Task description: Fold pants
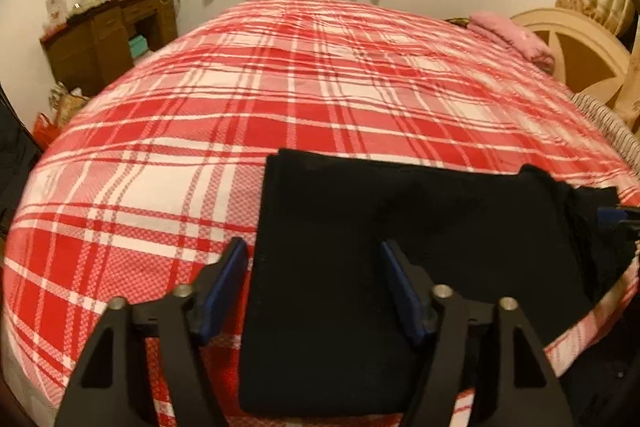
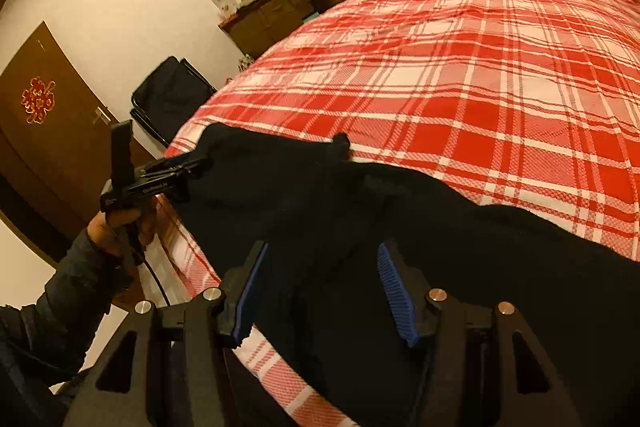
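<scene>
While the black pants (image 1: 400,247) lie folded on the near edge of the plaid bedspread (image 1: 280,87), your left gripper (image 1: 312,287) hovers over their left edge, fingers apart on nothing. Right of it, your right gripper (image 2: 320,291) straddles the cloth, fingers apart; any contact is hard to judge.

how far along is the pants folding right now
Done: the black pants lie on the plaid bedspread, their left part folded into a neat rectangle. In hand: nothing; the left gripper and right gripper stand open over them. Left: the right end looks bunched.
</scene>
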Demonstrator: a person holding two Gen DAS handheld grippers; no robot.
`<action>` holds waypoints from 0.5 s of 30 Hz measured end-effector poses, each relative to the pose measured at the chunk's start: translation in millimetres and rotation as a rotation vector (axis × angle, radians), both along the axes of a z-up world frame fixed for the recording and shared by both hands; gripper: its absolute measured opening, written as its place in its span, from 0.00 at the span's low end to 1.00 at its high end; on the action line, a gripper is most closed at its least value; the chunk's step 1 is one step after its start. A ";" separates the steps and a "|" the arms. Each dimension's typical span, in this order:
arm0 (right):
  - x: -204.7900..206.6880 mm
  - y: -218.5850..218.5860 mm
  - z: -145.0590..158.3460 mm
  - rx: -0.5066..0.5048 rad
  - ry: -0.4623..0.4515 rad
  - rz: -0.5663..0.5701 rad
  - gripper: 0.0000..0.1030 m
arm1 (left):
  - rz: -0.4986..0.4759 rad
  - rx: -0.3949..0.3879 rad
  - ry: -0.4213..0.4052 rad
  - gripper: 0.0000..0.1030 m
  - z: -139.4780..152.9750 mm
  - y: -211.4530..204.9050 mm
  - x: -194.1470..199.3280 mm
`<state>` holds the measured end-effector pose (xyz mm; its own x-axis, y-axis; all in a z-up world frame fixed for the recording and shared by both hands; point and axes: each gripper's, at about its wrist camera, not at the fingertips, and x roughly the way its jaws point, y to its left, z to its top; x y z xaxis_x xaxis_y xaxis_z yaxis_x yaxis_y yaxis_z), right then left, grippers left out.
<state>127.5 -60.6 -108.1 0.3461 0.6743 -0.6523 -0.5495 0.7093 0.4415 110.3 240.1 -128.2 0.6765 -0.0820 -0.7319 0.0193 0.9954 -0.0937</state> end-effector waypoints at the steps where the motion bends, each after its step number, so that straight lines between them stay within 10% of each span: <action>1: -1.1 0.6 1.3 0.006 -0.004 0.001 0.56 | 0.003 -0.018 0.001 0.54 1.6 2.2 -1.1; 6: -6.1 1.2 6.5 0.020 -0.025 -0.003 0.56 | -0.030 -0.098 0.002 0.25 6.0 -0.7 -12.1; 15: -5.0 -12.6 7.1 0.025 -0.031 -0.053 0.56 | -0.085 -0.181 -0.115 0.22 52.3 -20.4 -35.1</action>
